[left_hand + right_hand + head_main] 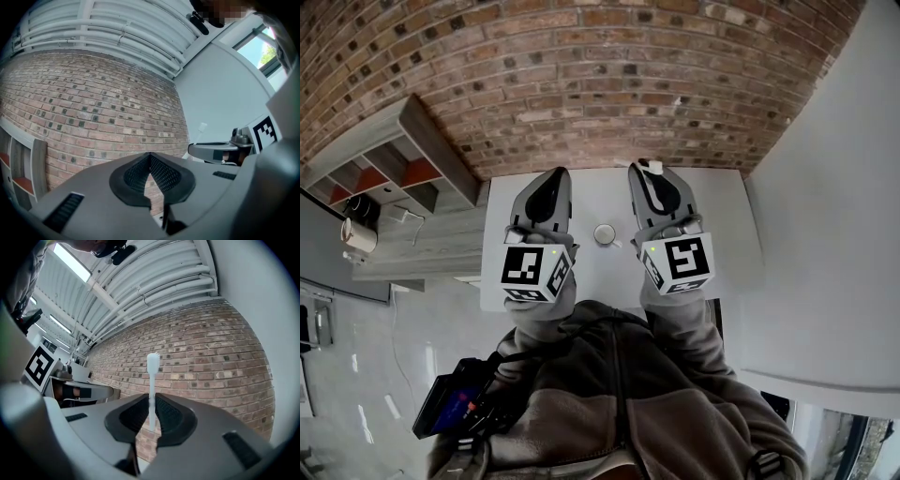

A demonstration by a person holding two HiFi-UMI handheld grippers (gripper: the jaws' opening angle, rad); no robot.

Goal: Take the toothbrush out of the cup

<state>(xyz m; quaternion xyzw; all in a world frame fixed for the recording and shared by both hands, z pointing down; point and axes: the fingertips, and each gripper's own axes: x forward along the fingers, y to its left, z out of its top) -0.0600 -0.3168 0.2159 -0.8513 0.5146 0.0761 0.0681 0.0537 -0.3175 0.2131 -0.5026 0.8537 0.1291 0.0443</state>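
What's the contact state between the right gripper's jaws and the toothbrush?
Touching. The right gripper view shows the right gripper clamped on the handle of the toothbrush, with no gap on either side. The bristle head sticks out past the jaws.

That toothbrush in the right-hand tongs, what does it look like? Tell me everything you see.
The toothbrush is white and plastic-looking: a slim straight handle ending in a small head. The shut right tongs pinch its handle, and its head sticks out beyond their tips. It is out of the cup, touching nothing else.
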